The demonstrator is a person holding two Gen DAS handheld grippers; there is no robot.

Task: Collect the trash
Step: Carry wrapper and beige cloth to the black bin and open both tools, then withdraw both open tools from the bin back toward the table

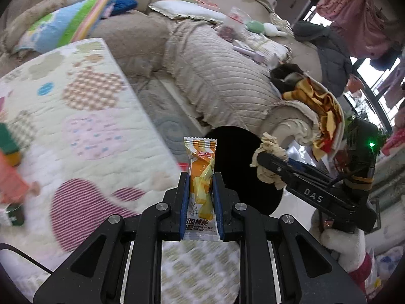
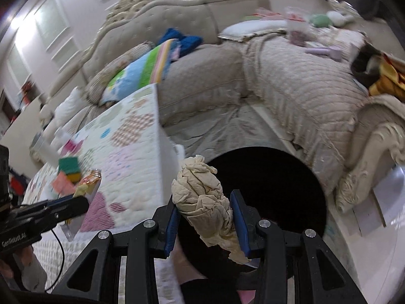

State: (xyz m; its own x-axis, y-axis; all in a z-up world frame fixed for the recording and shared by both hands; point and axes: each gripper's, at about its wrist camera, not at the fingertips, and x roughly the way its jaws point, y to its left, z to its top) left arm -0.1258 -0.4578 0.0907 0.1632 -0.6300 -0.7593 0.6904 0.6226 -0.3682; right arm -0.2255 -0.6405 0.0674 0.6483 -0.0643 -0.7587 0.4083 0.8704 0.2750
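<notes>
Left hand-held gripper (image 1: 201, 177) pinching an orange-and-white snack wrapper (image 1: 201, 174) upright between its blue pads (image 1: 184, 202), pressed nearly together on the thin packet. Right hand-held gripper (image 2: 205, 202) clamped on a crumpled beige tissue wad (image 2: 202, 197), wad bulging above the fingertips and trailing a torn end below the right pad. Both pieces of trash held up in the air, at the edge of a round black bin opening (image 2: 273, 190) on the floor, between the quilt-covered bench (image 1: 83, 126) and the beige sofa (image 1: 220, 81). In the left view, wrapper just left of the dark opening, right tool and its tissue just to the right. Still on the bench: a green-and-yellow sponge (image 2: 69, 168) and a pink packet (image 2: 62, 183), blurred. Striped cushion (image 1: 68, 22) and blue cloth (image 1: 121, 0) lying on the sofa, well apart from the trash.
</notes>
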